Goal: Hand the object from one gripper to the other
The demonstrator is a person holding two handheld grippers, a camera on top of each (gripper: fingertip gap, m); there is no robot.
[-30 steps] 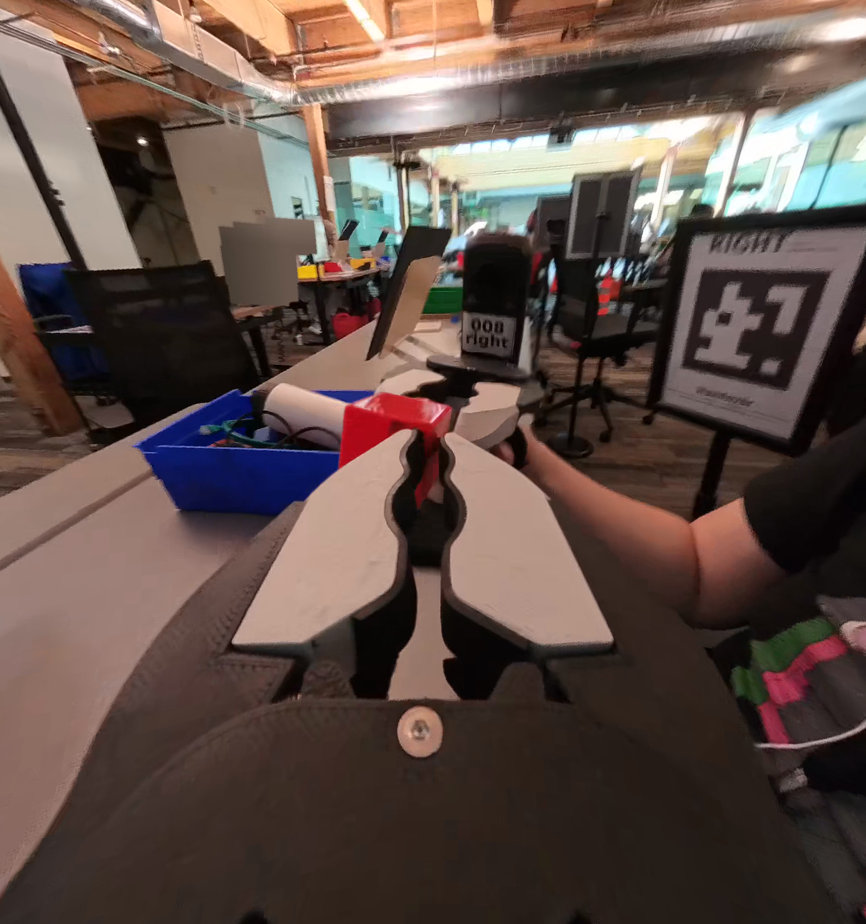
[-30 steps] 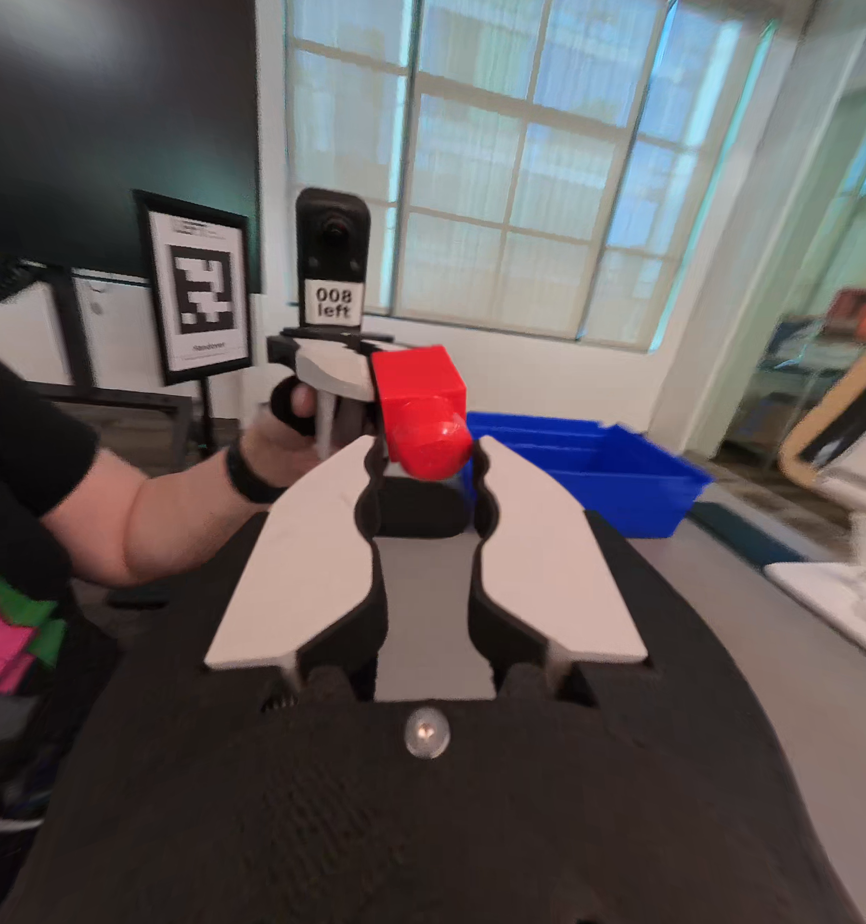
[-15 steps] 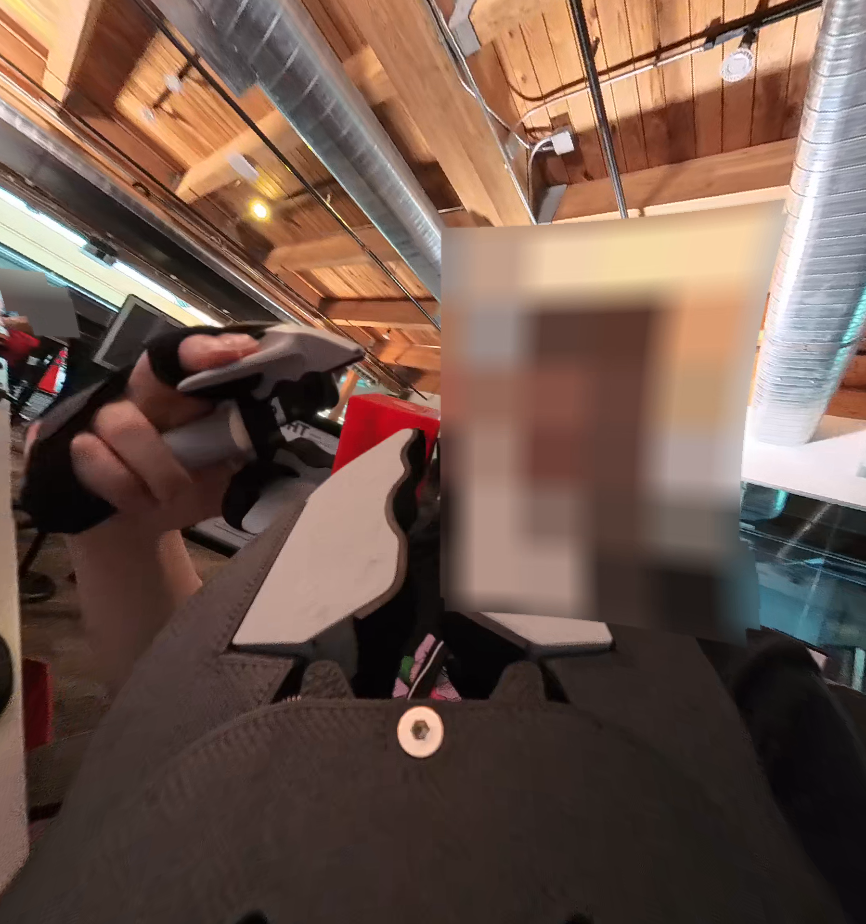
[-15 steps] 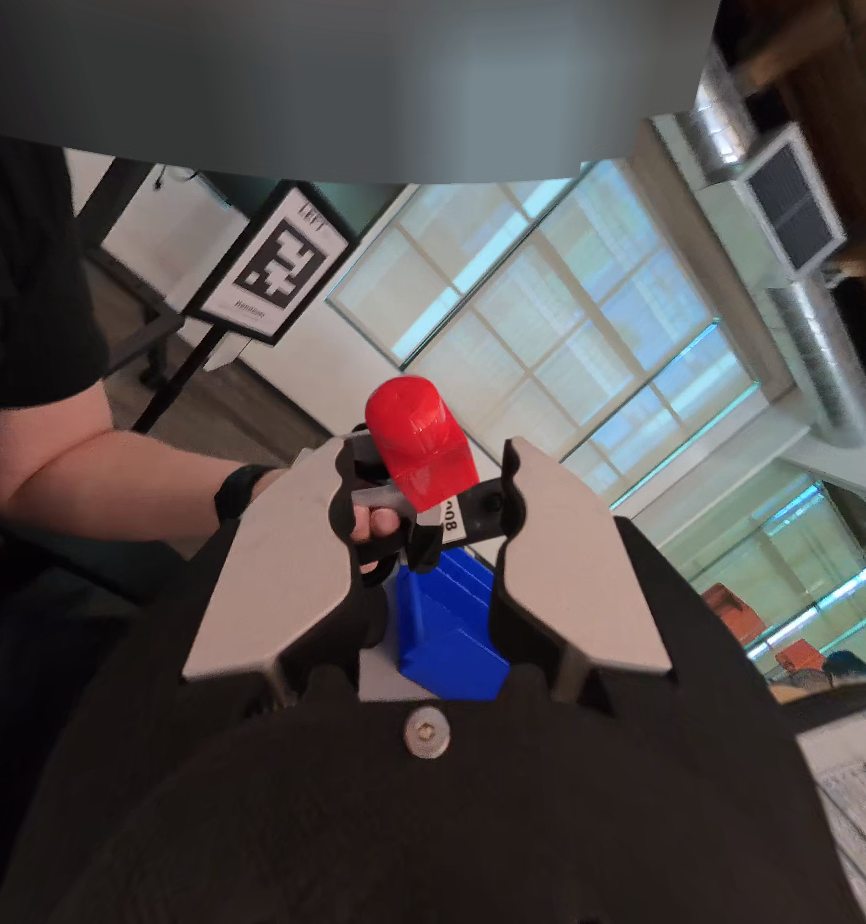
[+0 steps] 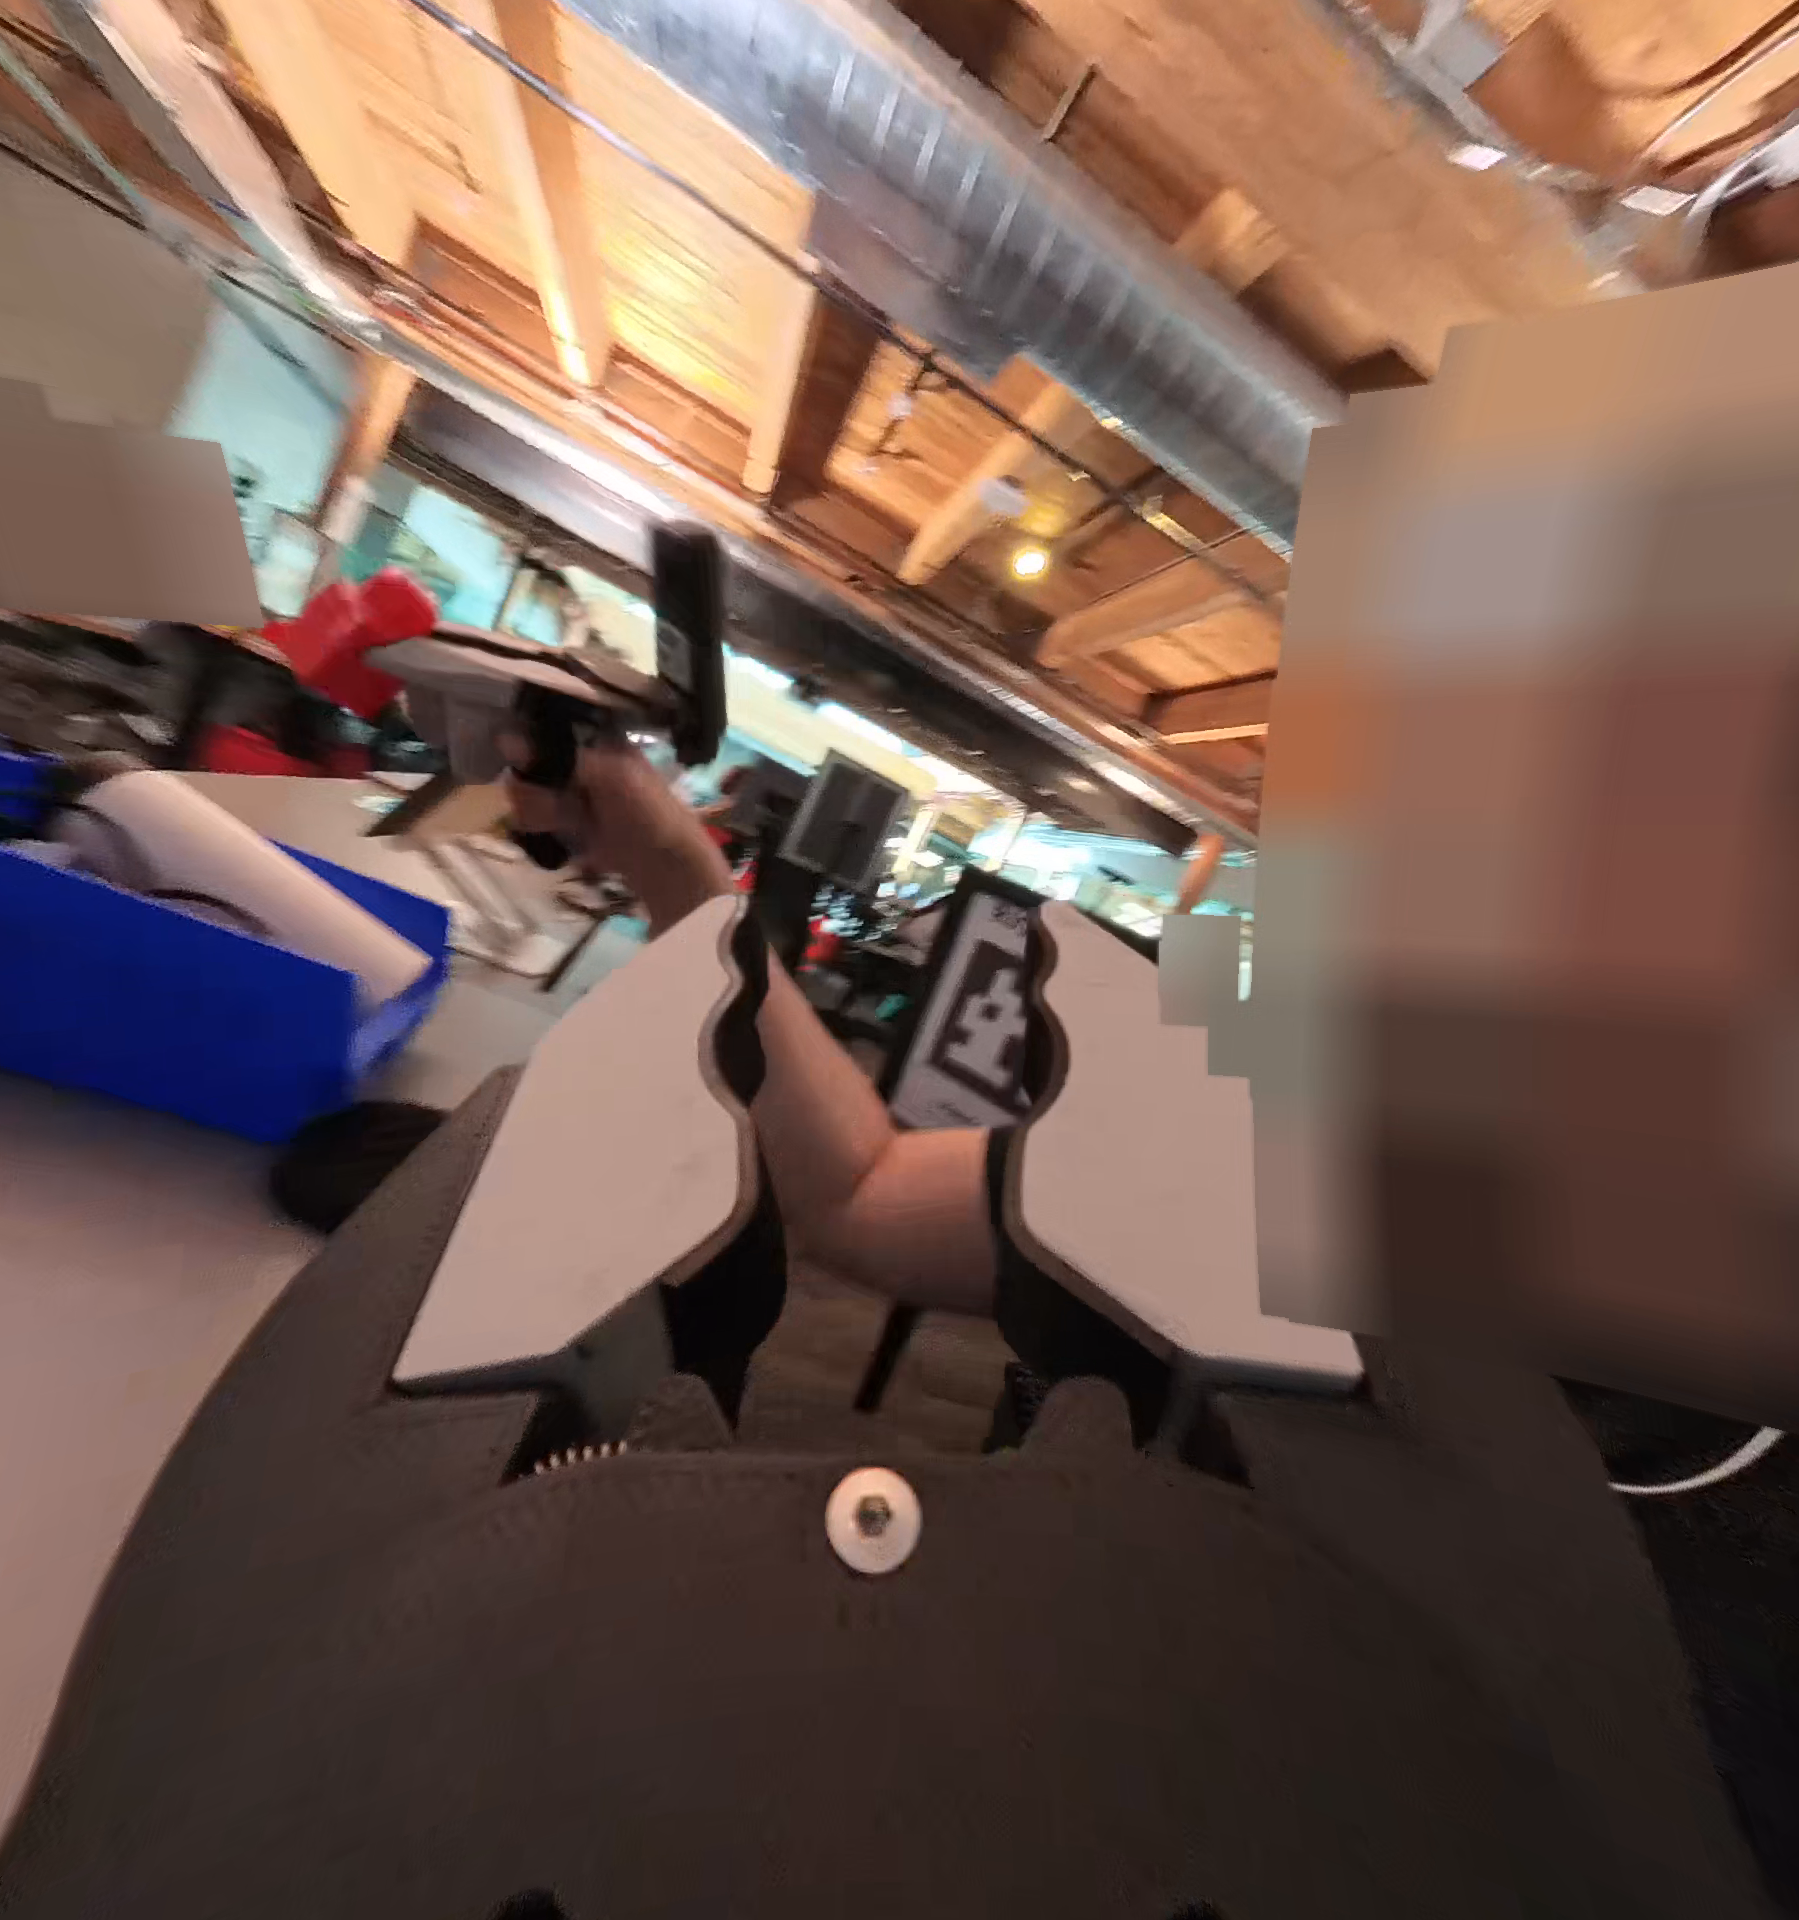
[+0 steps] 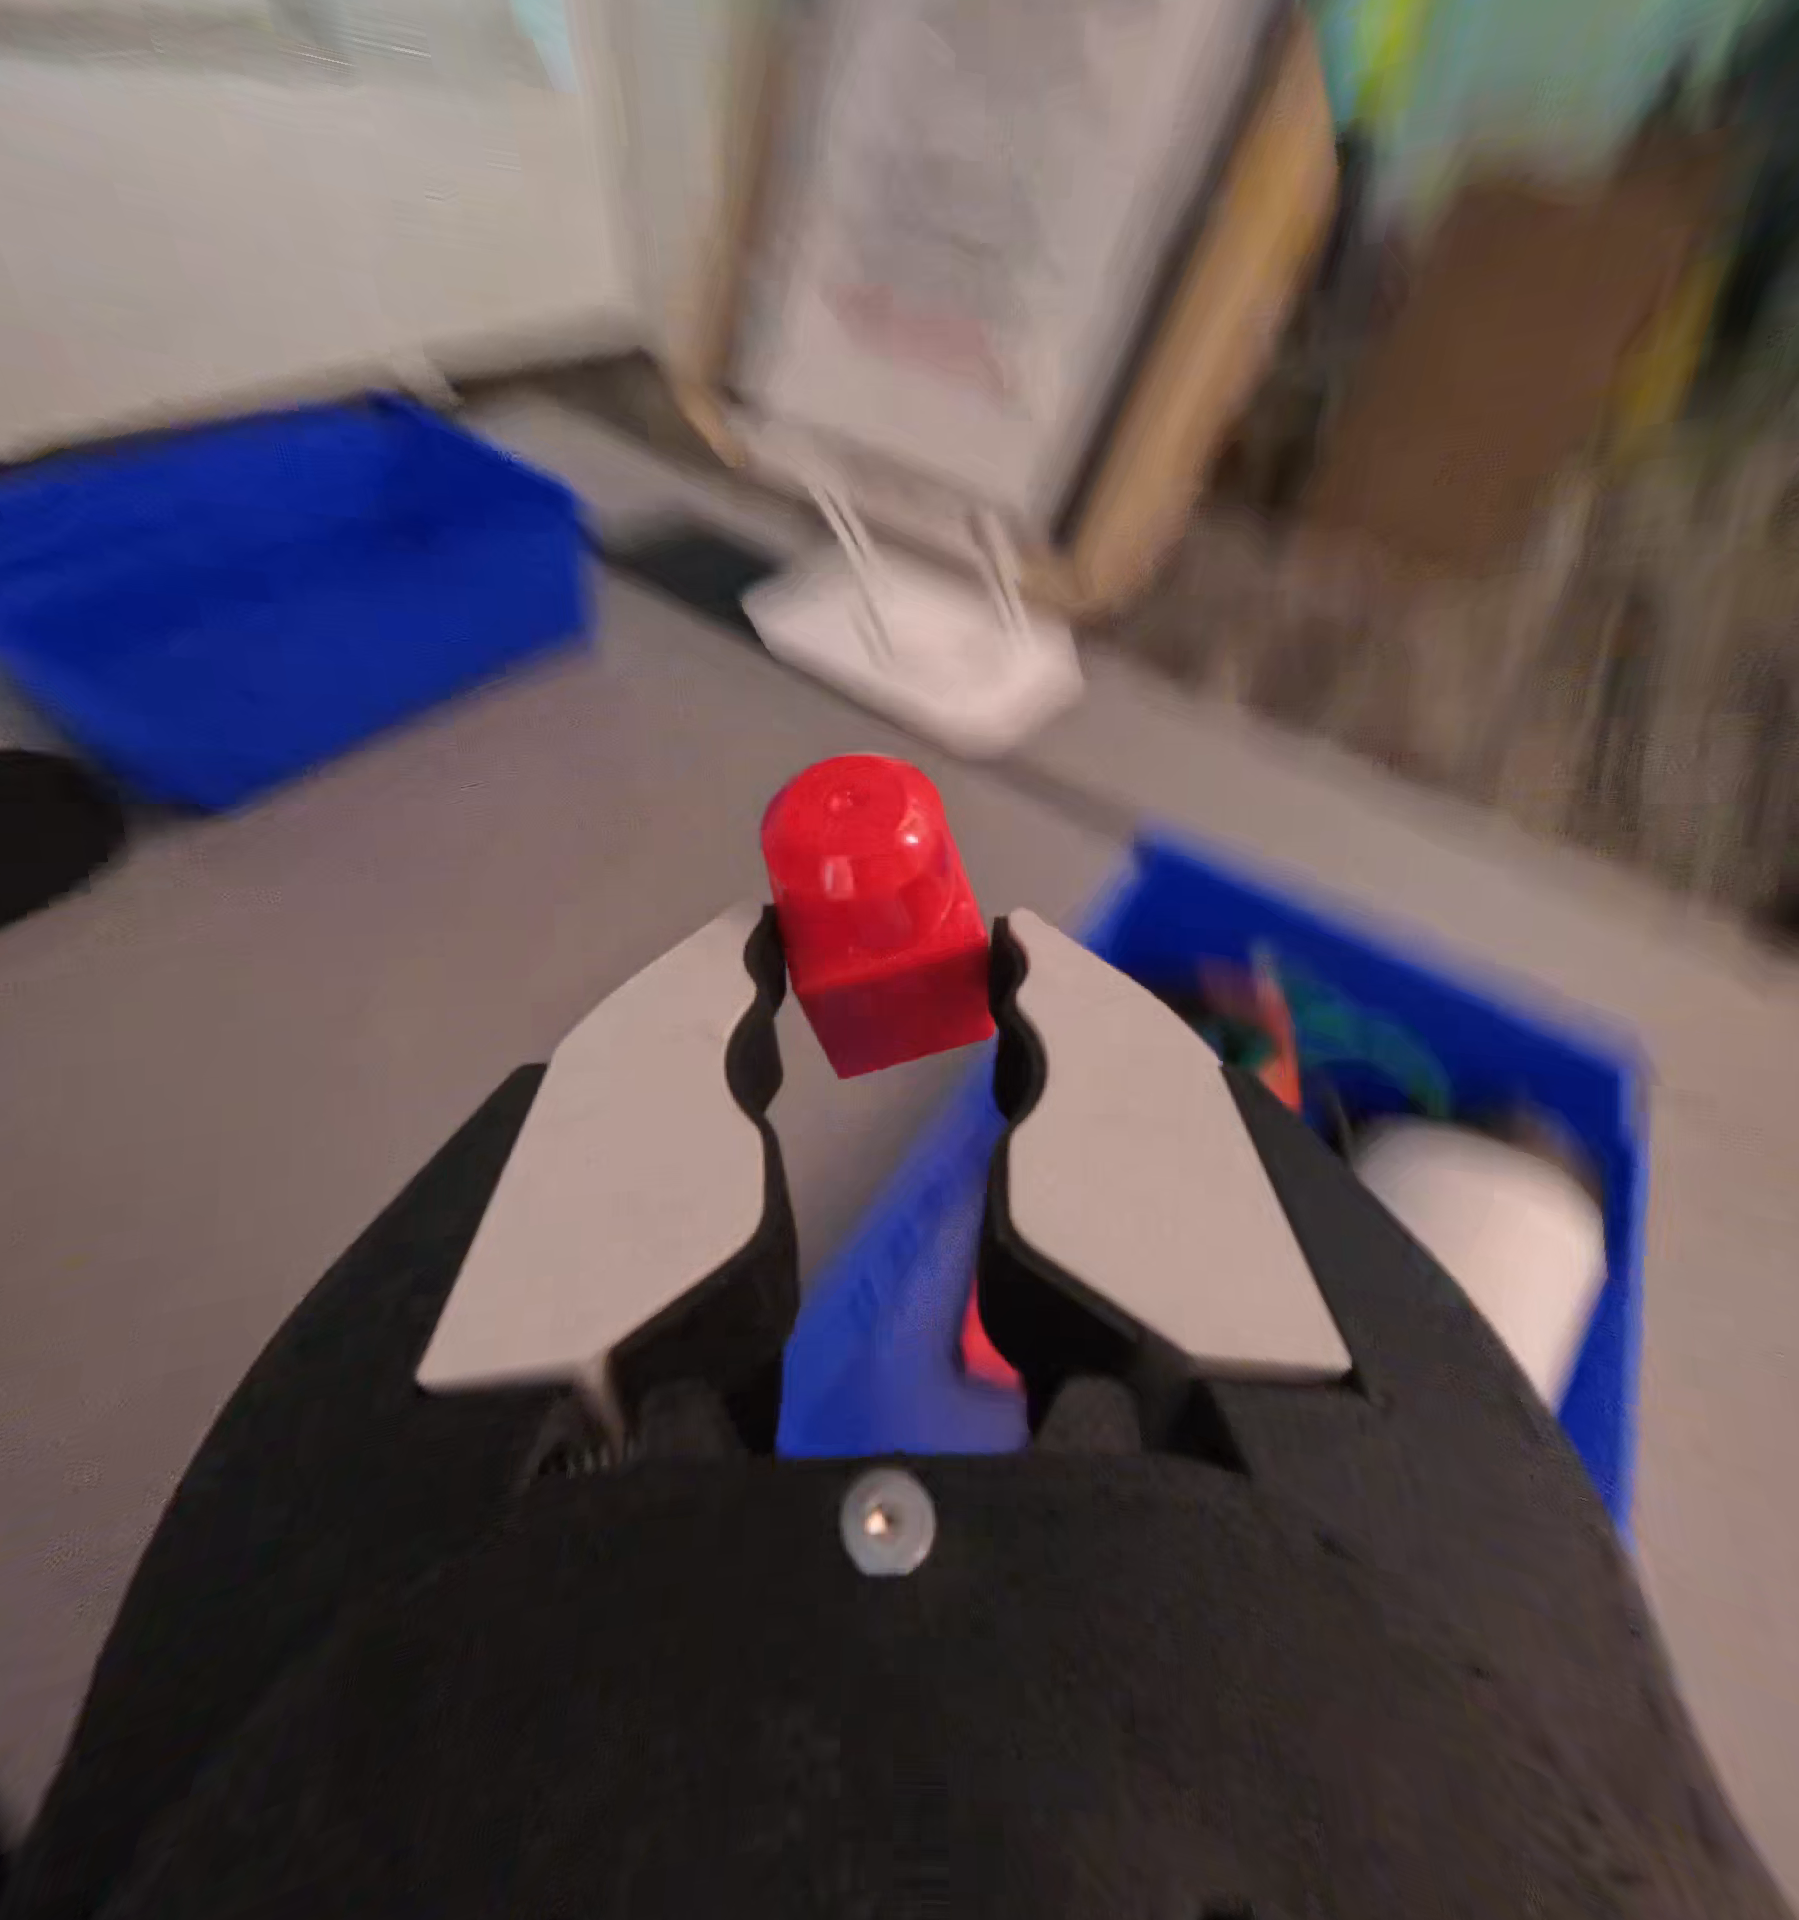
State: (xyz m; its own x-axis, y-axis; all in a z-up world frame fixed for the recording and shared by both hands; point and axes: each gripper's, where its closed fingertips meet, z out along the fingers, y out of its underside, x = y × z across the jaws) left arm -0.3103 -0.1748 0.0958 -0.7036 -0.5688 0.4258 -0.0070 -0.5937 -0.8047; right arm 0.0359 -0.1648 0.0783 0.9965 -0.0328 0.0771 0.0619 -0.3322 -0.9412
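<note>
A red block with a round knob [image 6: 874, 925] is pinched between the fingertips of my right gripper [image 6: 879, 940], which is shut on it above the grey table. In the left wrist view the same red block [image 5: 349, 649] shows far off at the upper left, held by the right gripper [image 5: 396, 665] in a person's hand. My left gripper [image 5: 890, 961] is open and empty, its jaws spread wide, apart from the block.
A blue bin [image 6: 1414, 1039] with a white roll [image 6: 1477, 1236] and coloured bits lies just under the right gripper. A second blue bin [image 6: 251, 592] stands at the left. In the left wrist view a blue bin [image 5: 147, 987] sits on the grey table [image 5: 95, 1299]. A framed marker board [image 5: 978, 1018] stands beyond.
The red block has passed from my left gripper to my right one. My left gripper has opened and drawn away. My right gripper has shut on the block and swung down over the table.
</note>
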